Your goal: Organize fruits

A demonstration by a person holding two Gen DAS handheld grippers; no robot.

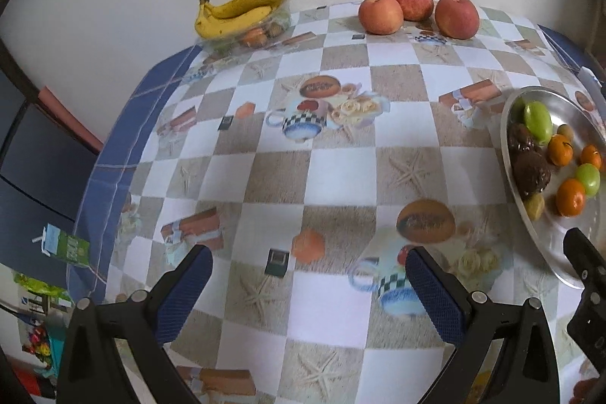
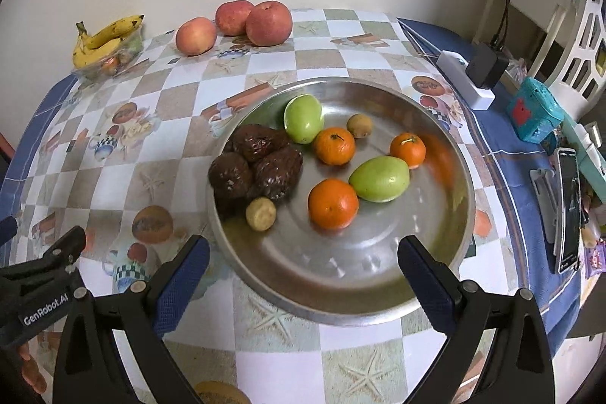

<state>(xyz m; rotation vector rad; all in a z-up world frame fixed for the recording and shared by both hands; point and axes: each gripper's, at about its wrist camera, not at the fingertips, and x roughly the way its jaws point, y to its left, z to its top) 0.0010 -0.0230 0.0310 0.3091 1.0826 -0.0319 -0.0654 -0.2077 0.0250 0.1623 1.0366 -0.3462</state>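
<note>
We take the round stainless-steel tray (image 2: 435,275) as our landmark on the table under its checked, picture-printed cloth (image 2: 181,89). Inside the tray we see three brown scaly fruits (image 2: 261,163) clustered by its left wall, two green oval fruits (image 2: 380,178), three small orange mandarins (image 2: 333,203) and two little tan round fruits (image 2: 261,214), all lying apart from the jaws.

Our right gripper (image 2: 303,271) hangs over the tray's near rim with its blue-padded jaws spread as wide as they go, nothing between them.

Our left gripper (image 1: 308,284) hovers over bare cloth left of the tray, jaws wide apart and empty.

Beyond the tray, near the wall, sit three red-yellow apples (image 2: 235,25), the two rightmost touching; farther left of them, a bunch of yellow bananas (image 2: 106,38) lies on a clear bag.
</note>
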